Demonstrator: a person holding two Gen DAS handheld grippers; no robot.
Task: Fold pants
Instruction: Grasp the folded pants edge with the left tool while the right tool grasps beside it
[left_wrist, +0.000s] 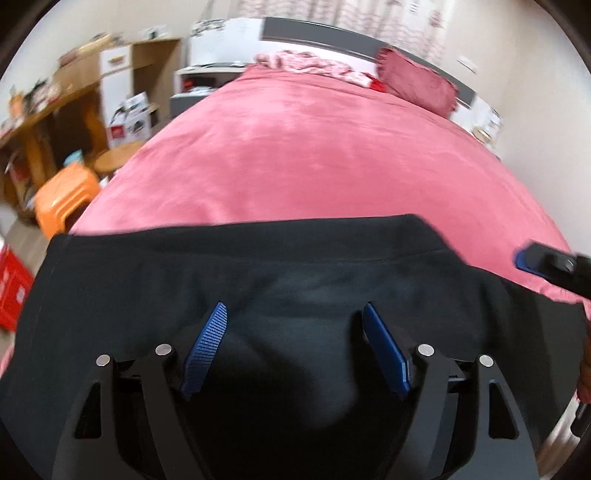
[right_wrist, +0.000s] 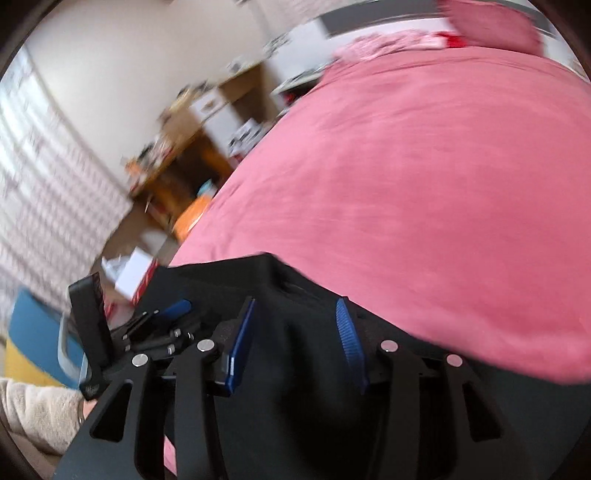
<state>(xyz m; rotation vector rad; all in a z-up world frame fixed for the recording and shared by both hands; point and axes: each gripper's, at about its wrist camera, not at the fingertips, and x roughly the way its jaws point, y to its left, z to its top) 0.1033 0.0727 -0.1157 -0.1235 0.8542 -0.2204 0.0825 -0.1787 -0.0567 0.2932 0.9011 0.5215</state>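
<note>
Black pants (left_wrist: 229, 280) lie flat on the near end of a pink bed (left_wrist: 303, 155). My left gripper (left_wrist: 293, 314) hovers over the pants with its blue pads wide apart and nothing between them. My right gripper shows at the right edge of the left wrist view (left_wrist: 546, 264). In the right wrist view the pants (right_wrist: 303, 354) lie under my right gripper (right_wrist: 297, 306), whose blue pads are apart and empty. The left gripper (right_wrist: 162, 317) shows to its left, over the pants' edge.
A pink pillow (left_wrist: 417, 79) and a crumpled patterned blanket (left_wrist: 310, 64) lie at the bed's head. An orange stool (left_wrist: 62, 195), a wooden desk (left_wrist: 48, 107) and boxes stand on the floor left of the bed. A red crate (left_wrist: 11, 284) is at the far left.
</note>
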